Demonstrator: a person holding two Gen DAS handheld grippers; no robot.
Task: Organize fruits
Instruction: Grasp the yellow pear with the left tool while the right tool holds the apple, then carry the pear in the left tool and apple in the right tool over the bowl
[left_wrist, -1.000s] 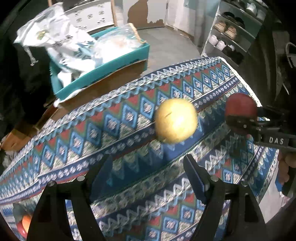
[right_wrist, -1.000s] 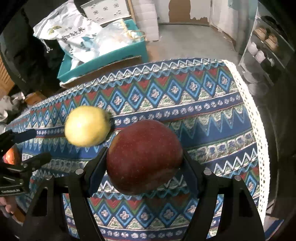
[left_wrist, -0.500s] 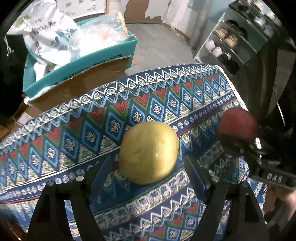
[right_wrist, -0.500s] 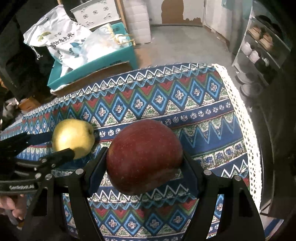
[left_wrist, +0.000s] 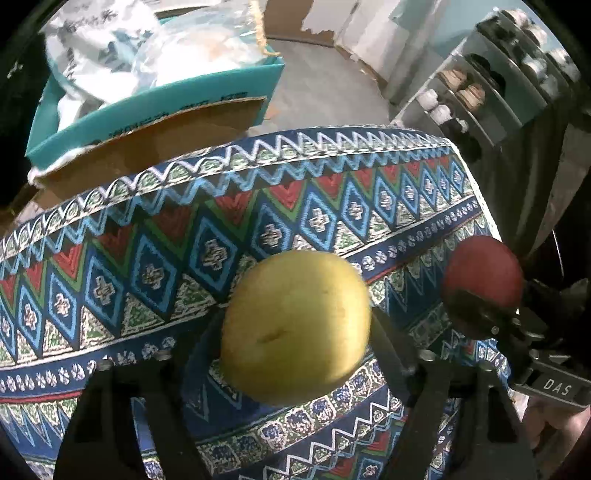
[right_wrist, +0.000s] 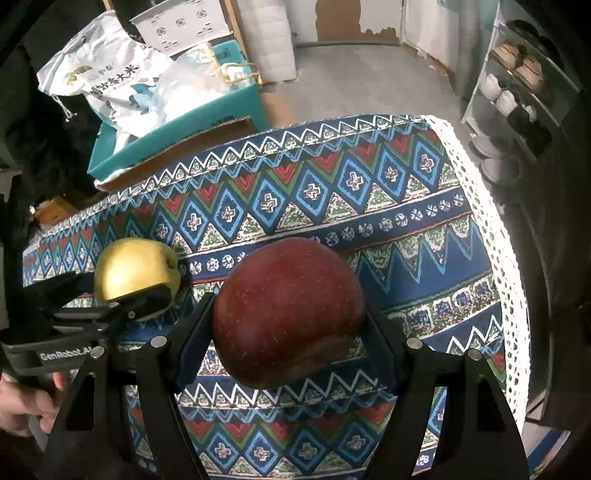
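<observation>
A yellow apple (left_wrist: 295, 325) rests on the patterned tablecloth (left_wrist: 258, 206), between the fingers of my left gripper (left_wrist: 291, 326). The jaws are closing and both pads touch its sides. The right wrist view shows the same yellow apple (right_wrist: 136, 273) at the left, with the left gripper (right_wrist: 122, 291) around it. My right gripper (right_wrist: 288, 317) is shut on a large red apple (right_wrist: 288, 310) held just above the cloth. That red apple (left_wrist: 484, 273) also appears at the right in the left wrist view.
Behind the table stands a teal box (right_wrist: 177, 129) with a white printed bag (right_wrist: 107, 81) and plastic bags. A shoe rack (right_wrist: 517, 92) is at the far right. The cloth's white lace edge (right_wrist: 491, 240) marks the table's right side. A hand (right_wrist: 22, 402) holds the left gripper.
My left gripper came forward and down over the yellow apple, and its jaws narrowed onto it. The right gripper kept still with the red apple.
</observation>
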